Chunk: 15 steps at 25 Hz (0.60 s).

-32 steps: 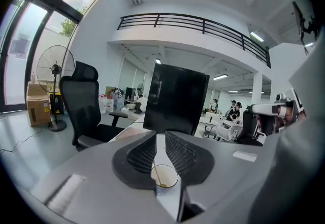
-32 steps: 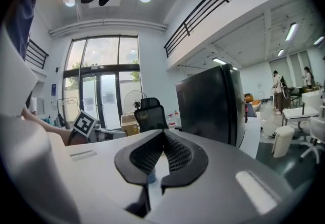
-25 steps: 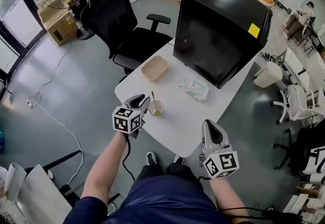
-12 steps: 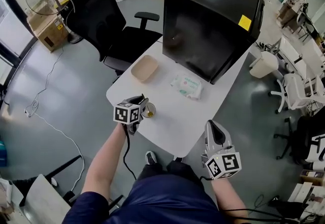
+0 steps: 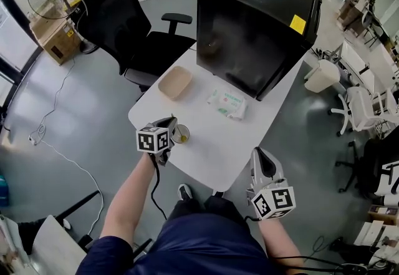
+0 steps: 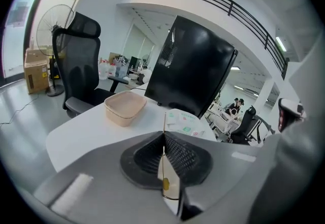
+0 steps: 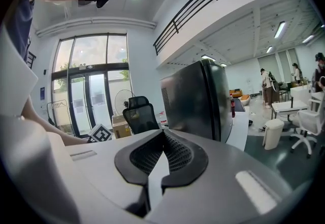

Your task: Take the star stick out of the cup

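My left gripper (image 5: 169,124) has its jaws clamped on the star stick (image 6: 163,153), whose star end sits in the cup (image 5: 181,135). I'd lift straight up, slowly. The right gripper (image 5: 262,158) hangs with its jaws together, empty.

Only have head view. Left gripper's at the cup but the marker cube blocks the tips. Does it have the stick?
Observer: Yes. The left gripper view shows the left gripper shut on the star stick, which stands upright between the pads.
Operator: Star out of the cup?
Observer: No. The yellow end sits low, inside the rim of the cup.
Operator: Right gripper?
Observer: The right gripper has its jaws together with nothing between them.
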Motion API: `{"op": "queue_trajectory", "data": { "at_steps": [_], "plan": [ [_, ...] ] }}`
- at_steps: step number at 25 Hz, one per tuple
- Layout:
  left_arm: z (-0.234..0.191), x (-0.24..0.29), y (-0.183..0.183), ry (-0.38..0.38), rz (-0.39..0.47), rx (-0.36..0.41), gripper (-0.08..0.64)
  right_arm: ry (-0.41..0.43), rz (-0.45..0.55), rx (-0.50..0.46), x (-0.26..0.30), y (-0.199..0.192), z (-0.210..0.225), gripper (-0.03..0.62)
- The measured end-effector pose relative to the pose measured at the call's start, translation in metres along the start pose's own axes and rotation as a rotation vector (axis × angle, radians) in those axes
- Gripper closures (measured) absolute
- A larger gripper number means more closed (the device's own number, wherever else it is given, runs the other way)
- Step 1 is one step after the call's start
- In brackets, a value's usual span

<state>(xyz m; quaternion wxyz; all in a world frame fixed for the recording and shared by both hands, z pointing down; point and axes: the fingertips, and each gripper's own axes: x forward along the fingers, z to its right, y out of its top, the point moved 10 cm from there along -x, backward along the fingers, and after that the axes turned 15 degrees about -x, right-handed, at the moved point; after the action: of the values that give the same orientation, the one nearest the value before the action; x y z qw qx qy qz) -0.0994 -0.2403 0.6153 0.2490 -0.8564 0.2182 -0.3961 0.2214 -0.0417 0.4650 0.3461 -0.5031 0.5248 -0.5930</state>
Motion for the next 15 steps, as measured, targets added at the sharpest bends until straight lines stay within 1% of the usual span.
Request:
{"op": "queue_trajectory", "data": {
  "at_steps": [6,15],
  "plan": [
    [0.000,-0.021,0.006,-0.006,0.065,-0.042,0.552,0.041,0.002,-0.007,0.006,0.001,-0.008,0.584],
    [0.005,-0.060,0.020,0.007,0.174,-0.065,0.552,0.105,0.021,-0.013,0.017,0.005,-0.020,0.586]
  ]
}}
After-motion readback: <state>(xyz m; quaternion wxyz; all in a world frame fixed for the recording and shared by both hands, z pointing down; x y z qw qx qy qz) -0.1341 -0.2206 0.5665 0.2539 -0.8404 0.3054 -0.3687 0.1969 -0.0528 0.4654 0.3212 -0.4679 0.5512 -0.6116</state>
